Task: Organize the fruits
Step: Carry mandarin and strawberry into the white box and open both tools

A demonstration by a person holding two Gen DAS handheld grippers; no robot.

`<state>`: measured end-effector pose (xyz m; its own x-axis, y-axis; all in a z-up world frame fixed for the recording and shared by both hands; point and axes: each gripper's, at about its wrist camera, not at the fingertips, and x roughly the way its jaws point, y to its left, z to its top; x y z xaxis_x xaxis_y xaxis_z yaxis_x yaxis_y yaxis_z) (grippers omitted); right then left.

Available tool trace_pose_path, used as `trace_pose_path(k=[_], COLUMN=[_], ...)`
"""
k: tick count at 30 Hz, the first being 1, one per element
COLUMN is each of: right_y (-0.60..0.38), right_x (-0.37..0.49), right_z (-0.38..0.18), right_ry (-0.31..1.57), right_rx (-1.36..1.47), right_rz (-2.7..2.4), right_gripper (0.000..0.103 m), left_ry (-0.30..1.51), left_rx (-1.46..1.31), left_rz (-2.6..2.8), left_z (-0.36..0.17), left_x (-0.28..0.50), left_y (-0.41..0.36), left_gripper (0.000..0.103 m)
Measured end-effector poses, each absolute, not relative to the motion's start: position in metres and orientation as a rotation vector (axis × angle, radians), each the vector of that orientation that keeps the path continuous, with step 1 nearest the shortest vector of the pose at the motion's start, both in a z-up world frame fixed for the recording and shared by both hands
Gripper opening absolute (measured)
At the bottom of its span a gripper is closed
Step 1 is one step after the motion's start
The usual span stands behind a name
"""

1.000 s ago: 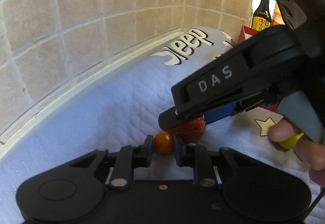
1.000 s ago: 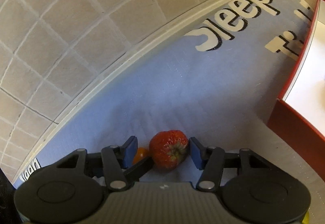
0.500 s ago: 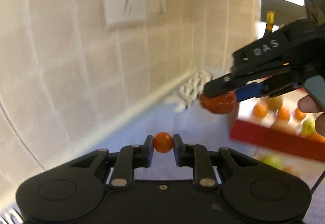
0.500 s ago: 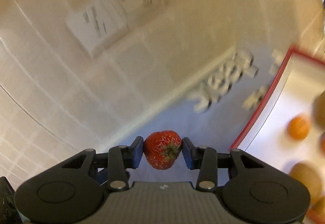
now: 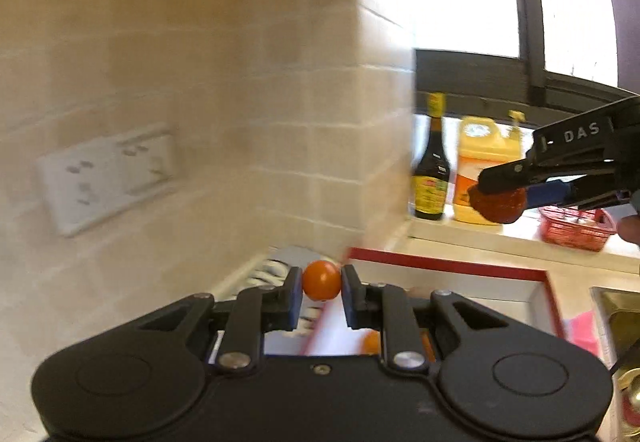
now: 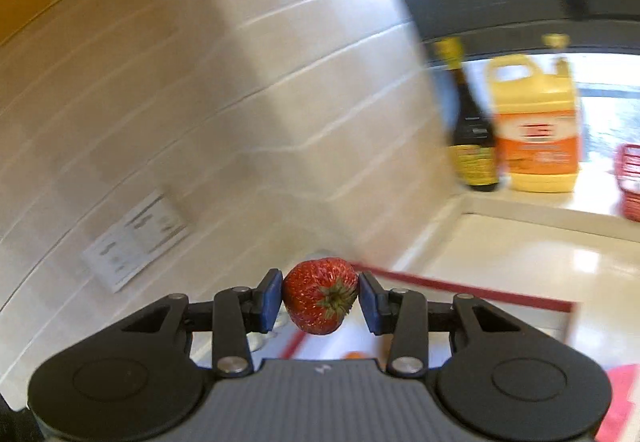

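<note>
My left gripper is shut on a small orange cherry tomato, held in the air near the tiled wall. My right gripper is shut on a red strawberry, its green stem facing the camera. In the left wrist view the right gripper hangs high at the right with the strawberry in its fingers. Below both lies a red-rimmed white tray; an orange fruit shows in it behind the left gripper's fingers. The tray's red rim also runs behind the strawberry.
A dark sauce bottle and a yellow jug stand on the white ledge by the window, with a red basket to their right. A white wall socket sits on the tiles at left. A sink edge shows at the far right.
Both grippers have lifted off the blue mat with their fruits and swung right toward the tray and window. The right gripper's fingers closed onto the strawberry.
</note>
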<state>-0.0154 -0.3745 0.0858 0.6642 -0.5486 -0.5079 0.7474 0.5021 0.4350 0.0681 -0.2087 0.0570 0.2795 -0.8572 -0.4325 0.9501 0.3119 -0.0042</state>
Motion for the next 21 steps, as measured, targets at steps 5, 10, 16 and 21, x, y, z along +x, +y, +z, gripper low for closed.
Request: trace_pose_path(k=[5,10,16,21], right_y=[-0.403,-0.419,-0.445,-0.453], right_x=[-0.055,-0.072,-0.058,-0.044], right_z=[0.066,0.04,-0.005,-0.037], right_ry=[0.352,0.41,0.506,0.567], right_rx=[0.711,0.746,0.767,0.801], right_rz=[-0.908,-0.952,-0.914,-0.963], right_gripper=[0.043,0.043,0.043,0.043], left_ry=[0.475,0.56,0.659,0.772], left_rx=[0.289,0.335,0.431,0.489], left_rz=[-1.306,-1.37,-1.458,-1.424], left_z=[0.033,0.004,-0.034,-0.057], left_x=[0.045,0.03,0.016,0.013], left_y=[-0.255,-0.292,-0.314,-0.327], left_gripper=[0.024,0.024,0.024,0.024])
